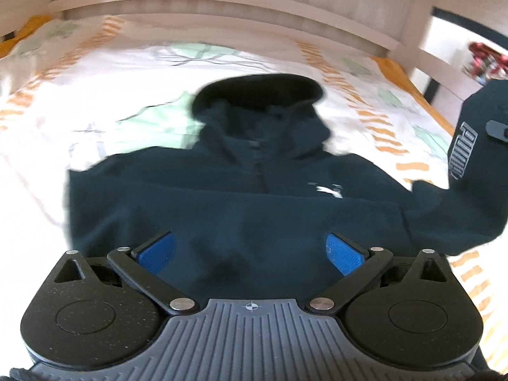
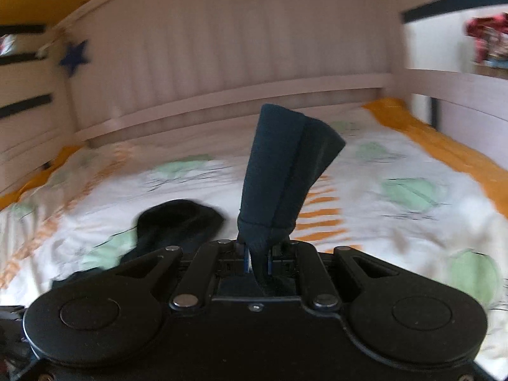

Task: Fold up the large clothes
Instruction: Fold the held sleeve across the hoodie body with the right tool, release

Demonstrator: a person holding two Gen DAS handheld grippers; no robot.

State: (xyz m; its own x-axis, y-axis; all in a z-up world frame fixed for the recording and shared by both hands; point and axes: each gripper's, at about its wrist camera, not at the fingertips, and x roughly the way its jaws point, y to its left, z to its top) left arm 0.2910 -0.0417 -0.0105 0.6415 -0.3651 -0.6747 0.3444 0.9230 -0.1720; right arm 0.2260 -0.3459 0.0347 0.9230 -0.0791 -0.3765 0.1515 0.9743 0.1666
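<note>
A dark navy hooded jacket [image 1: 241, 197] lies front up on the bed, hood [image 1: 257, 90] pointing toward the headboard. My left gripper [image 1: 250, 250] hovers over its lower body, open, its blue pads [image 1: 344, 254] spread wide with nothing between them. One sleeve [image 1: 476, 171], with pale lettering, is lifted at the right edge, where part of the right gripper [image 1: 497, 128] shows. In the right wrist view my right gripper [image 2: 257, 260] is shut on the sleeve cuff [image 2: 279, 174], which sticks up beyond the fingers. The hood [image 2: 179, 219] lies low on the left.
The bedspread [image 1: 111, 101] is white with green leaves and orange stripes over an orange sheet [image 2: 444, 146]. A pale panelled headboard [image 2: 222, 63] and side rails [image 2: 460, 79] enclose the bed. A blue star [image 2: 73, 55] hangs at the left; red things [image 2: 485, 41] sit on a shelf at the right.
</note>
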